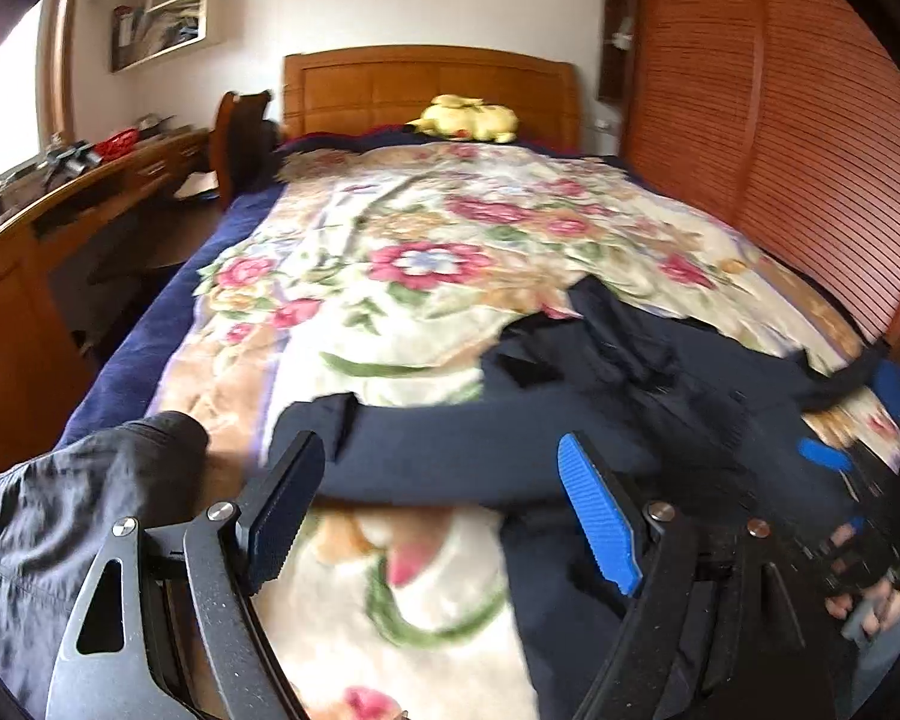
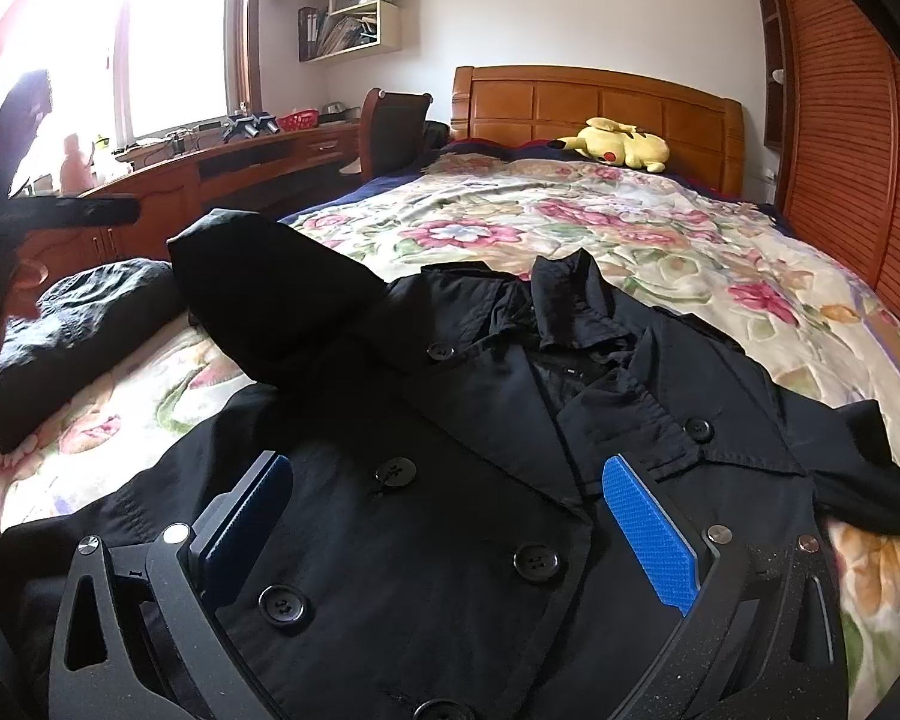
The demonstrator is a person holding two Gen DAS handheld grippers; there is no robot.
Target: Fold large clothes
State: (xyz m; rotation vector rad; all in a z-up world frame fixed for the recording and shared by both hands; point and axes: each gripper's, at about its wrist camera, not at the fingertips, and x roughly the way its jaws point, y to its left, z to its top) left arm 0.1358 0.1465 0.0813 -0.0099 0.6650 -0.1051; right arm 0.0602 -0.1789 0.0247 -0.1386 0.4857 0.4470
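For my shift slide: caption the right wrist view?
Open right claw above a black buttoned coat spread on the flowered bedspread.

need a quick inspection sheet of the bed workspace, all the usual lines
surface: floral blanket spread over the bed, wrinkled.
job's things: black coat lying button side up, collar towards the headboard; one sleeve folded across its chest.
clutter: bundle of dark cloth by the bed's edge; yellow plush toy at the headboard.
grippers: left gripper open above the coat and blanket, nothing between its pads; right gripper open over the coat's buttoned front, not clamping it.
cables: nothing seen.
surroundings: wooden desk under a window, wall shelf, slatted wooden doors.
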